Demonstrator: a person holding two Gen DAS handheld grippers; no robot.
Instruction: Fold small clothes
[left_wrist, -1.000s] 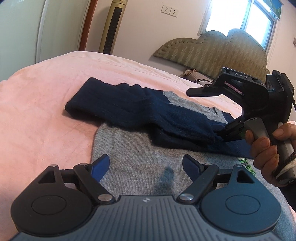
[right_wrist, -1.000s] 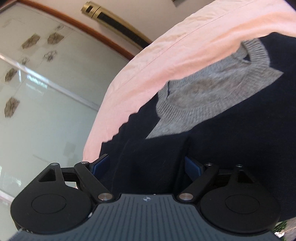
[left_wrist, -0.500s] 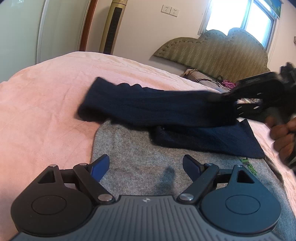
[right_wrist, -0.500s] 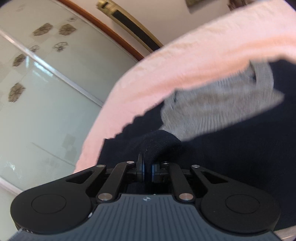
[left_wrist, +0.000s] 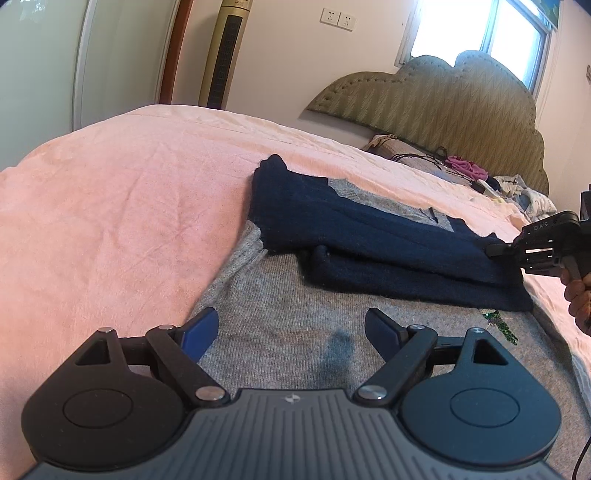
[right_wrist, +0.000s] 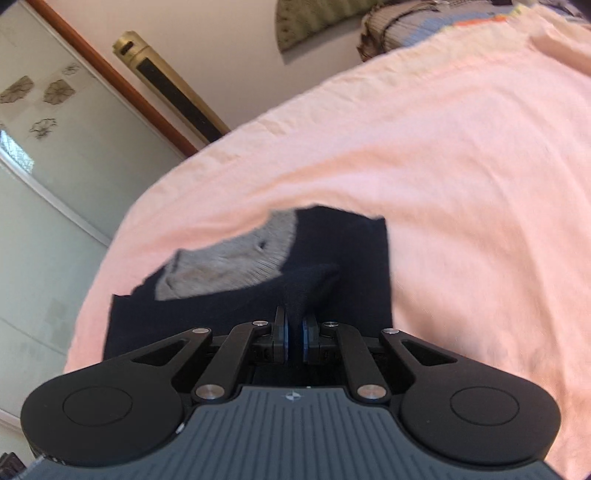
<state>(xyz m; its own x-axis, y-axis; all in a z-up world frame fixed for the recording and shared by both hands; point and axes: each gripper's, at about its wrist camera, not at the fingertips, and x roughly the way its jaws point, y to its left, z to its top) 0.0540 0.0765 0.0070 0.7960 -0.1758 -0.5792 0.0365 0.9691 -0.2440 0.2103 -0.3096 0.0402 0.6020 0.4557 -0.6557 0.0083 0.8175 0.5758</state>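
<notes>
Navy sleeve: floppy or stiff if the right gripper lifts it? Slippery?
Likely floppy: the navy sleeve bunches into a peak at the right gripper. Probably light. The knit looks fuzzy, so it should not slip, though it may drag the grey body.

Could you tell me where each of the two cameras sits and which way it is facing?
Left wrist: on the open left gripper, low over the grey sweater, looking along the bed to the headboard; the right gripper and a hand show.
Right wrist: on the right gripper, shut on a navy sleeve, facing the wardrobe.
Shared: sweater, bed, right gripper.
</notes>
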